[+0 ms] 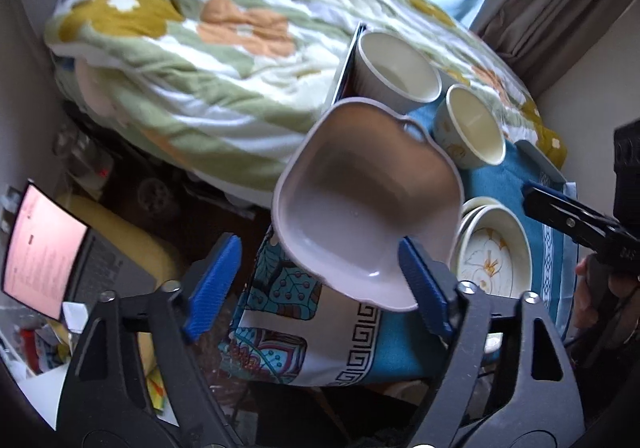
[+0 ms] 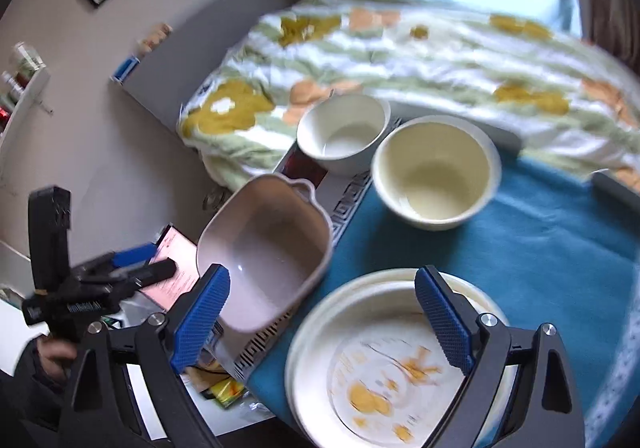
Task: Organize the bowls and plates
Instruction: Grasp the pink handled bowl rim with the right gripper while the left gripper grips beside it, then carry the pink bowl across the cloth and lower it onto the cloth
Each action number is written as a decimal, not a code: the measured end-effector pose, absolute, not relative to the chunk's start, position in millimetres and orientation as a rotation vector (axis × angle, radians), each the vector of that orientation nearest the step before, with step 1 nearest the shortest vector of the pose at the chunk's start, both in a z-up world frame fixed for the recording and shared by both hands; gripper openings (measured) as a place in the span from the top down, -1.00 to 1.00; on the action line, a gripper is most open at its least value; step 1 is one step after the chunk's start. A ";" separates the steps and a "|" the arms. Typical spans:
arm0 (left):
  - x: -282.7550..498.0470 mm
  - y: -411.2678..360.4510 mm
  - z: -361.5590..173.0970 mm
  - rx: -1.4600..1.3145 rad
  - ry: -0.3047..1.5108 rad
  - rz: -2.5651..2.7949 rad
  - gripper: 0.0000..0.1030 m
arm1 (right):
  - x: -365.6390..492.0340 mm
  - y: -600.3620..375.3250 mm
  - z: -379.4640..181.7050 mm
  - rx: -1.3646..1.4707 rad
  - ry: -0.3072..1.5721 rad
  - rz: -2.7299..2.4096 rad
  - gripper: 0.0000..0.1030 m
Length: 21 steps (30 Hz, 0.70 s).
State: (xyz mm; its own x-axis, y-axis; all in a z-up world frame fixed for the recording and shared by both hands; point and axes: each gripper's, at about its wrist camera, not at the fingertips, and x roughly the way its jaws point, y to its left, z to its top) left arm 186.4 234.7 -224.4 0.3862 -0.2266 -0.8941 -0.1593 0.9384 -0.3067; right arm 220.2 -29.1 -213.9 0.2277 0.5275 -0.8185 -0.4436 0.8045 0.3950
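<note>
I take the stack of floral plates as my landmark, since it sits on the blue cloth nearest me and everything else fans out from it. The pink square bowl is off the table, tilted with its open side facing me and its eared handle away from the stack, hanging over the patterned cloth edge on the side of the stack towards the quilt. In the left wrist view, my left gripper looks spread wide, one blue pad well clear of the bowl and the other right against its near rim; from the right wrist view the bowl floats just in front of that gripper, but I cannot tell exactly what bears its weight, so I judge it is caught on that one finger rather than pinched. I hold it tipped, I think, so it can be slid in with the other bowls. Beyond the stack stand the cream bowl and, farther still, the white ribbed bowl, both upright and just beside each other. My right gripper hangs over the near rim of the stack, fingers spread and empty, one pad above the plates and one outside them, pitched downward as if ready to steady or take the plates.
</note>
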 end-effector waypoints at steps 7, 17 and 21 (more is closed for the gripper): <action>212.9 239.3 -267.2 -0.375 1.285 -0.118 0.05 | 244.0 22.6 -266.1 -0.025 1.295 0.682 -0.09; 222.9 239.2 -277.7 -0.285 1.332 -0.110 0.72 | 246.1 33.0 -287.4 -0.057 1.344 0.627 0.75; 223.1 234.7 -267.8 -0.241 1.334 -0.102 0.73 | 241.4 31.0 -284.2 -0.046 1.339 0.607 0.75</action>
